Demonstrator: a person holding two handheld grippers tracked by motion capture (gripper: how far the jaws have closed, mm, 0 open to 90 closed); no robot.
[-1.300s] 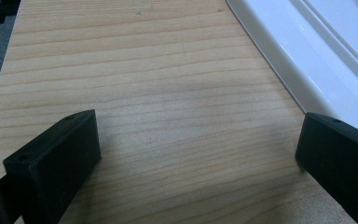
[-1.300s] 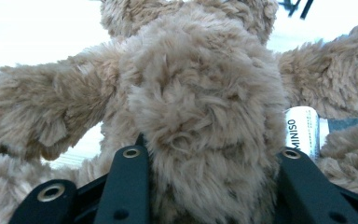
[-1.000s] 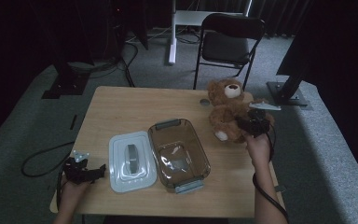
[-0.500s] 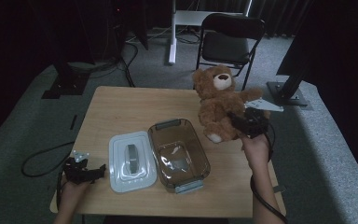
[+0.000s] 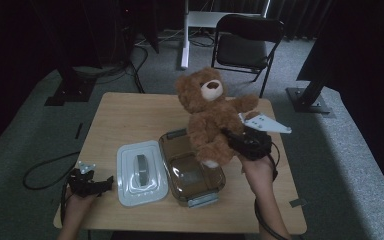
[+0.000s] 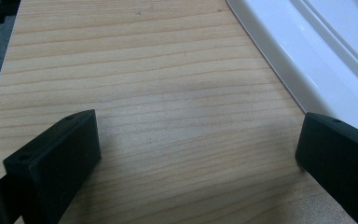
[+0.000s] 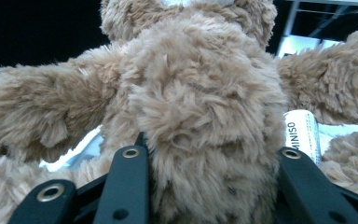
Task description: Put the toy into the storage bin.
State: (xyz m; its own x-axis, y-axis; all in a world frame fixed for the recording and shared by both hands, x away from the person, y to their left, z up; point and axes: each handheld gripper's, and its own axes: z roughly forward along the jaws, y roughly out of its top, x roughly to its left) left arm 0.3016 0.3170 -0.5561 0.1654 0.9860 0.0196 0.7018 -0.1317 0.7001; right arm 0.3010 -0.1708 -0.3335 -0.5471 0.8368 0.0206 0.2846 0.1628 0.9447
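- Right gripper point(image 5: 232, 142): a black two-jaw tool in the person's right hand point(image 5: 256, 167), clenched on the body of a fluffy light-brown plush teddy bear point(image 5: 212, 117). In the right gripper view the two jaws press into the fur of the bear's torso point(image 7: 205, 140) from either side, and the plush bulges between them.
- Position of the bear: it is off the table, upright and leaning a little, directly ahead of the right gripper. Its feet hang above the far right corner of the open container, its head points away from the person, and one arm stretches over the grey three-cornered plate point(image 5: 265, 122) on the gripper.
- A white label printed "MINISO" point(image 7: 300, 133) hangs beside the bear's flank, just inside the right jaw.
- Rectangular transparent brownish plastic container point(image 5: 192, 172): it stands open on the table, below and just left of the held bear.
- White rectangular plastic lid with a grey central tab point(image 5: 141, 172): it lies flat, just beside the container's left wall.
- Left gripper point(image 5: 105, 182): released, jaws wide apart and holding nothing; it rests low over the table's near left corner. In the left gripper view bare wood lies between the jaws, and the lid's white rim point(image 6: 303, 60) passes near the right jaw.
- Light wooden rectangular table point(image 5: 130, 120): it carries the container and lid.
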